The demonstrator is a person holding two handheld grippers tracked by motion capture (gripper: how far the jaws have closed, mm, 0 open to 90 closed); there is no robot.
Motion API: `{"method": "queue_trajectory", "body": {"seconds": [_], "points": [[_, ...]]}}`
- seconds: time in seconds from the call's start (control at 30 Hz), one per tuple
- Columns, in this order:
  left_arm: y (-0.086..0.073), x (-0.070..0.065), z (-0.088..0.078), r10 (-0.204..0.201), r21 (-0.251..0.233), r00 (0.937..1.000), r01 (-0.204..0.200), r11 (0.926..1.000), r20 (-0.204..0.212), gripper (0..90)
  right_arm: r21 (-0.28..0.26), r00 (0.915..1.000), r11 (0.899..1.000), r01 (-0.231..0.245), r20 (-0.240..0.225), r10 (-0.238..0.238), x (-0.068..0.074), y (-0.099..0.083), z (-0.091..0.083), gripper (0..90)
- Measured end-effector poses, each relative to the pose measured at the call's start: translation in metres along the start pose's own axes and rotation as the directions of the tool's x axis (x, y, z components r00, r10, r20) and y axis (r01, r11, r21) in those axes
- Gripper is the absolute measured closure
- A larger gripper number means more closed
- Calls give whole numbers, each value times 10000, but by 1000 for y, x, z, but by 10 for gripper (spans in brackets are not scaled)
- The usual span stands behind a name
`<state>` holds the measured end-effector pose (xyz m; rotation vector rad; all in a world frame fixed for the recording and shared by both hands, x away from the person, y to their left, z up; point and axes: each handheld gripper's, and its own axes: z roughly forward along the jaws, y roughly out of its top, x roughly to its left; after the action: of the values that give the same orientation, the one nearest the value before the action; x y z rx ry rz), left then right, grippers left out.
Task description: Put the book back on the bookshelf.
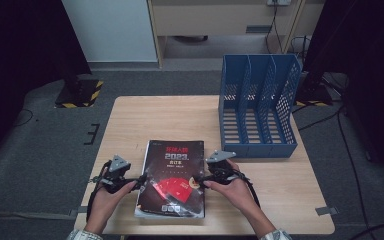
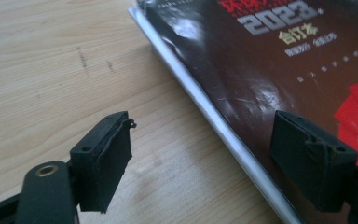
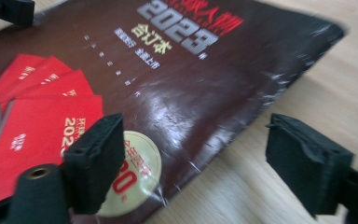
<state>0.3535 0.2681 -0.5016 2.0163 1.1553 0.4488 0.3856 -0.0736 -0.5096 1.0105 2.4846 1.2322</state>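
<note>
The light wooden table [image 1: 180,112] carries a blue perforated plastic file rack [image 1: 257,107] at its far right and a thick dark-covered book with red lettering [image 1: 172,177] near the front edge. The left gripper [image 1: 139,181] straddles the book's left edge, jaws released. The right gripper [image 1: 199,179] straddles the right edge, jaws released, pads clear of the cover.

Office-like room: desk [image 1: 130,120], blue file rack [image 1: 258,107], carpet [image 1: 45,145]

Book [image 1: 172,177] — dark brown-black cover, red cards, silver numerals, cream round sticker. File rack [image 1: 258,107] — blue, perforated walls. Table [image 1: 150,117], frame centre — pale wood grain.
</note>
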Motion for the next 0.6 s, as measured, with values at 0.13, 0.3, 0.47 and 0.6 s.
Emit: {"method": "queue_trajectory", "body": {"seconds": [0.13,0.3,0.47,0.6], "points": [[1,0,7,-314,-57,9981,317,9995,530,226,-71,9989,9992,-384,-286,382,1,-4,4,161],[3,-8,8,137,-17,9954,-137,9999,951,293,-60,9920,9945,-1050,-709,1043,-2,-9,4,157],[2,-10,10,154,-31,9935,-152,9999,1129,308,-28,9912,9960,-898,-980,891,0,-9,5,174],[3,-11,10,241,-24,9940,-240,9997,1068,308,-43,9930,9969,-788,-886,781,2,-8,5,173]]}}
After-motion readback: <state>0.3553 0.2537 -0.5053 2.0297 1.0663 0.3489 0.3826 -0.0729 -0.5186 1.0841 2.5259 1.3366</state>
